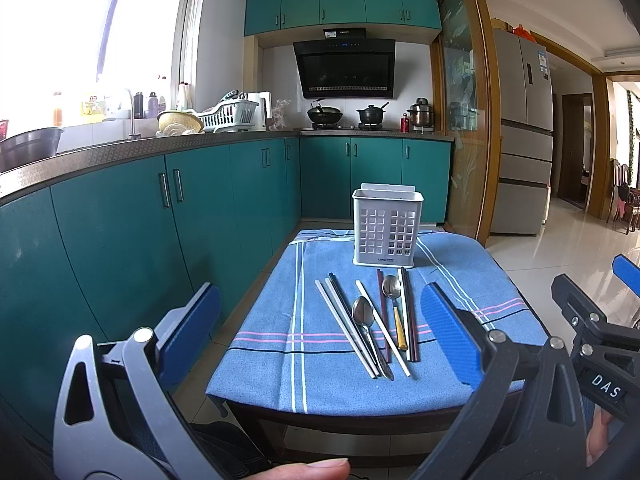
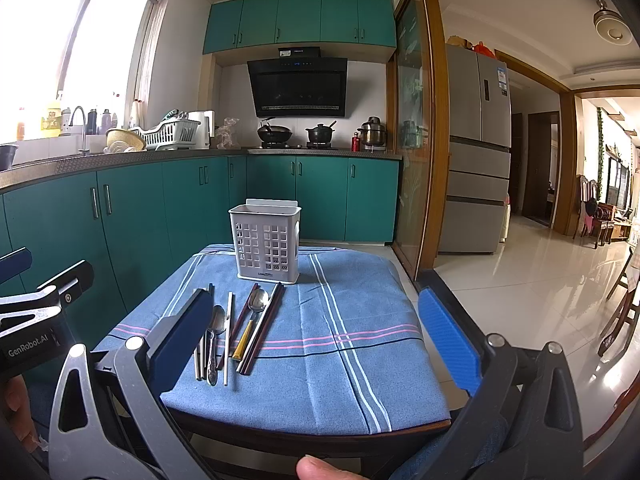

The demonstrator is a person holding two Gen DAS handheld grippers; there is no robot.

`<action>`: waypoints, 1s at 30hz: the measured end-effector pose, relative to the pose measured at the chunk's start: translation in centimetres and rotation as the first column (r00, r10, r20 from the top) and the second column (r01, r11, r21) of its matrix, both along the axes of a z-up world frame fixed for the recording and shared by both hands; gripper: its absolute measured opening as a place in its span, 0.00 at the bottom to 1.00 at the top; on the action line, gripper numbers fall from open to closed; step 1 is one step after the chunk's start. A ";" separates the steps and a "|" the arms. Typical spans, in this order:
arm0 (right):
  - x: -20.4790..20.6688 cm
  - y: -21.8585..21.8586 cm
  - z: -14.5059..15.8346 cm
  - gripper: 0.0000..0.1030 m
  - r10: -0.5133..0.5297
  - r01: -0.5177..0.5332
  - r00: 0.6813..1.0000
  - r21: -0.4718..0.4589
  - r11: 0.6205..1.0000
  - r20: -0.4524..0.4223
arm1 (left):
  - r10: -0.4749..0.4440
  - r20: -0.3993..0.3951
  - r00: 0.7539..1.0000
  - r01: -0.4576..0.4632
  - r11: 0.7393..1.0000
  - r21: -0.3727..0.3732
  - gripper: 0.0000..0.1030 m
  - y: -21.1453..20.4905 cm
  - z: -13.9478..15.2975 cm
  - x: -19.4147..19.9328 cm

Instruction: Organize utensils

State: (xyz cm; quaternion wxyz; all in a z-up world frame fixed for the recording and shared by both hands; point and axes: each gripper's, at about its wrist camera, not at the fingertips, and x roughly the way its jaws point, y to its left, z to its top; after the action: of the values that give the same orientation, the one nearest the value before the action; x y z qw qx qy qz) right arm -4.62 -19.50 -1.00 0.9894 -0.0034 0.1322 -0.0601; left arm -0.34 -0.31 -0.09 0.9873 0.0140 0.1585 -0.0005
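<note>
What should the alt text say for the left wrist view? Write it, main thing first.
Spoons and chopsticks lie loose on a blue cloth-covered table before a white slotted utensil holder. The open left gripper hovers short of them, holding nothing; teal kitchen cabinets stand behind.

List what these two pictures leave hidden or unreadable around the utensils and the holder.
- Inside of the white holder: both views, its walls block it; contents unknown.
- Leftmost chopsticks: right wrist view, mostly behind the right tool finger.
- Holder's label: too small to read.
- Left tool: open, holds nothing.
</note>
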 end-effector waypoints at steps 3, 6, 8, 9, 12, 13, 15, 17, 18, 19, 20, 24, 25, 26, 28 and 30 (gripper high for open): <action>0.0 0.0 0.0 0.97 0.000 0.000 1.000 0.000 1.000 0.001 | 0.000 0.000 1.000 0.000 1.000 0.000 0.96 0.0 0.0 0.0; 0.0 0.0 0.0 0.97 0.001 -0.001 1.000 0.001 1.000 0.000 | -0.001 0.000 1.000 0.001 1.000 0.000 0.96 0.0 0.0 0.0; -0.1 0.0 0.0 0.97 0.000 0.000 1.000 0.000 1.000 0.000 | -0.001 0.001 1.000 0.001 1.000 0.000 0.96 0.0 0.0 0.0; 0.0 0.0 0.0 0.97 0.000 0.000 1.000 -0.001 1.000 0.000 | -0.002 0.002 1.000 0.002 1.000 0.001 0.96 -0.1 0.0 -0.2; 0.0 0.0 0.0 0.97 0.000 0.000 1.000 -0.001 1.000 0.000 | -0.002 0.001 1.000 0.002 1.000 0.000 0.96 -0.1 0.0 -0.2; 0.0 0.0 0.0 0.97 0.000 0.000 1.000 -0.001 1.000 0.000 | -0.002 0.001 1.000 0.002 1.000 0.000 0.96 -0.2 0.0 -0.2; 0.0 0.0 0.0 0.97 0.000 0.000 1.000 0.000 1.000 0.000 | -0.002 0.001 1.000 0.002 1.000 0.000 0.96 -0.2 0.0 -0.2; 0.0 0.0 0.0 0.97 0.000 0.000 1.000 0.000 1.000 -0.001 | -0.002 0.002 1.000 0.002 1.000 0.000 0.96 -0.2 0.0 -0.2; 0.0 0.0 0.0 0.97 0.000 0.000 1.000 0.000 1.000 -0.001 | -0.001 0.002 1.000 0.001 1.000 0.001 0.96 -0.1 0.0 -0.2; -0.1 0.0 0.0 0.97 0.000 0.000 1.000 -0.001 1.000 -0.001 | -0.002 0.002 1.000 0.002 1.000 0.001 0.96 -0.2 -0.1 -0.2; -0.1 0.0 0.0 0.97 -0.001 0.001 1.000 -0.001 1.000 -0.001 | -0.002 0.001 1.000 0.002 1.000 0.001 0.96 -0.3 -0.1 -0.2; -0.1 -0.1 0.0 0.97 0.000 0.000 1.000 0.000 1.000 -0.002 | -0.002 0.001 1.000 0.002 1.000 0.001 0.96 -0.4 -0.1 -0.3; -0.1 -0.2 0.0 0.97 0.000 0.000 1.000 0.000 1.000 -0.003 | -0.002 0.000 1.000 0.002 1.000 0.000 0.96 -0.4 -0.1 -0.3; -0.1 -0.2 0.0 0.97 0.000 0.000 1.000 0.000 1.000 -0.003 | -0.002 0.000 1.000 0.002 1.000 0.001 0.96 -0.4 -0.1 -0.3; -0.2 -0.3 -0.1 0.97 0.000 0.000 1.000 -0.001 1.000 -0.003 | -0.002 0.001 1.000 0.002 1.000 0.001 0.96 -0.4 -0.1 -0.2; -0.2 -0.2 -0.1 0.97 0.000 0.000 1.000 0.000 1.000 -0.003 | -0.002 0.001 1.000 0.002 1.000 0.001 0.96 -0.4 -0.1 -0.2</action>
State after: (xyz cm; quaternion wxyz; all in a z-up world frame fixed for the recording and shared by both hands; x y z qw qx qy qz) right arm -4.80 -19.74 -1.07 0.9892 -0.0036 0.1339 -0.0601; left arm -0.58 -0.68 -0.20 0.9873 0.0147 0.1581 -0.0014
